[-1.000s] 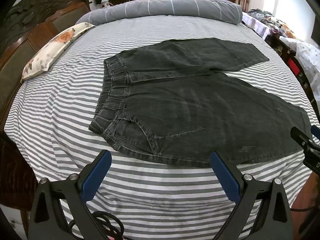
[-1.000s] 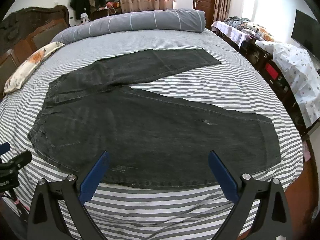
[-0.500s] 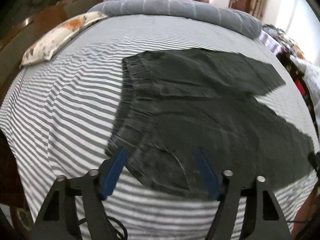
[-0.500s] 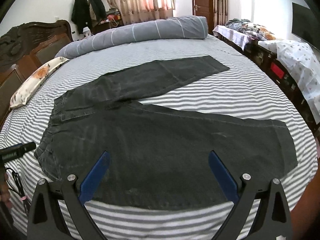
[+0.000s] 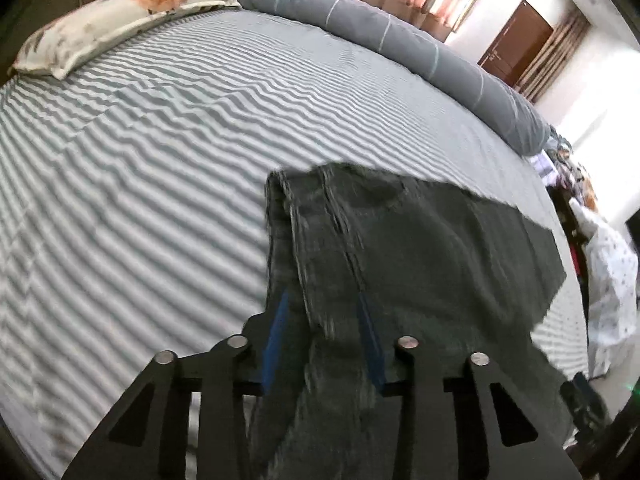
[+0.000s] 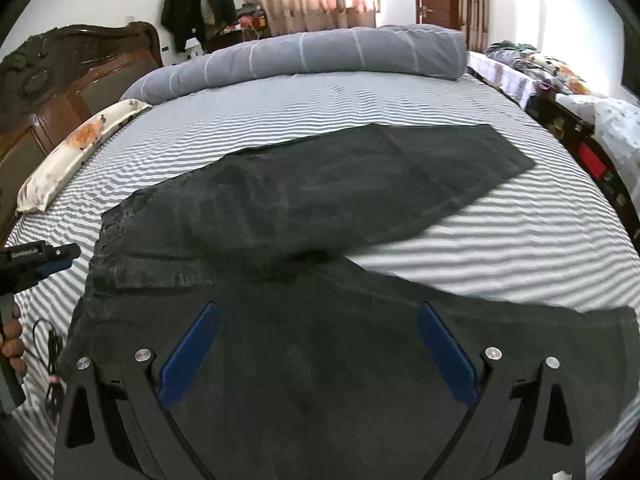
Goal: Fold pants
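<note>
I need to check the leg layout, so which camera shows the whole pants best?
The right wrist view: the pants lie in it with both legs spread. The left wrist view shows only the blurred waistband end, close up.

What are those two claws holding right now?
Right gripper: nothing, open above the pants. Left gripper: jaws have just been closing around the waistband; a firm hold cannot be told.

Bare striped sheet (image 6: 500, 240) lies free at three o'clock between the legs of the pants (image 6: 320, 200). A rolled duvet (image 6: 320, 56) bars twelve o'clock; a pillow (image 6: 68, 160) and the headboard (image 6: 60, 76) bar ten.
</note>
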`<state>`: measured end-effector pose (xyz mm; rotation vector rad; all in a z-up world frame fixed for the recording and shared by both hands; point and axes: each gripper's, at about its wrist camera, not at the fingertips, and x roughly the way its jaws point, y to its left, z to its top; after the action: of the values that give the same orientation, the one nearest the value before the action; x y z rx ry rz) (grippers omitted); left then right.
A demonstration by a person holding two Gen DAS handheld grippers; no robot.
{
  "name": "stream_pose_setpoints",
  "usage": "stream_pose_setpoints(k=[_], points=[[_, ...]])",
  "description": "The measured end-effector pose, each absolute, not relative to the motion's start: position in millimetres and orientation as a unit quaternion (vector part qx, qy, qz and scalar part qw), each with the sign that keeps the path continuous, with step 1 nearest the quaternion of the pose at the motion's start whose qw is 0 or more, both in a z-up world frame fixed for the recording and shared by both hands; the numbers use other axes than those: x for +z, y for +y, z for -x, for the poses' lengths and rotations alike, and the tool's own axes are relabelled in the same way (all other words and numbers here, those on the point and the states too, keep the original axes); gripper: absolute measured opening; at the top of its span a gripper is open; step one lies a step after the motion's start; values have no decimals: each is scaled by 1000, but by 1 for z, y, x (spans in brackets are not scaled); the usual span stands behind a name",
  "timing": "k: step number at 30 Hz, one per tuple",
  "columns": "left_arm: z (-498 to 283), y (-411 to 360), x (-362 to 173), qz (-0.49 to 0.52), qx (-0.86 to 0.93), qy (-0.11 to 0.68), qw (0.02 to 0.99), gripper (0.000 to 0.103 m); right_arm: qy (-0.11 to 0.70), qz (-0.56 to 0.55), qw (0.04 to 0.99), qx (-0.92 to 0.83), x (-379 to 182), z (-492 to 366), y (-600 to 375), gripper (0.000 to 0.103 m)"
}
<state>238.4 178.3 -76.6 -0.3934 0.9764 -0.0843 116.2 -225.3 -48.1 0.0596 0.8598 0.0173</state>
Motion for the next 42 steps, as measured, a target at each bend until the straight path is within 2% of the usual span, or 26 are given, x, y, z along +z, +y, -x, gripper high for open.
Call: stream_pose_setpoints(k=[9, 15, 25, 28, 30, 42], points=[[-291, 199, -114, 225, -50, 473, 850, 24, 427, -16, 904, 33, -74, -178, -192, 98], [-315, 200, -117, 227, -61, 469, 852, 23, 435, -11, 900, 41, -86, -193, -178, 98], [-349, 207, -129, 305, -66, 443, 840, 23, 438, 44, 895, 74, -90, -226, -160, 98], [-349, 206, -128, 303, -66, 435, 845, 23, 437, 61, 894, 77, -88, -236, -156, 98], [-345, 205, -125, 297, -60, 428, 851, 7, 439, 69, 893, 76, -88, -241, -156, 98], [-306, 200, -76, 296, -59, 341, 891, 6, 453, 147, 872, 117, -75, -287, -192, 98]])
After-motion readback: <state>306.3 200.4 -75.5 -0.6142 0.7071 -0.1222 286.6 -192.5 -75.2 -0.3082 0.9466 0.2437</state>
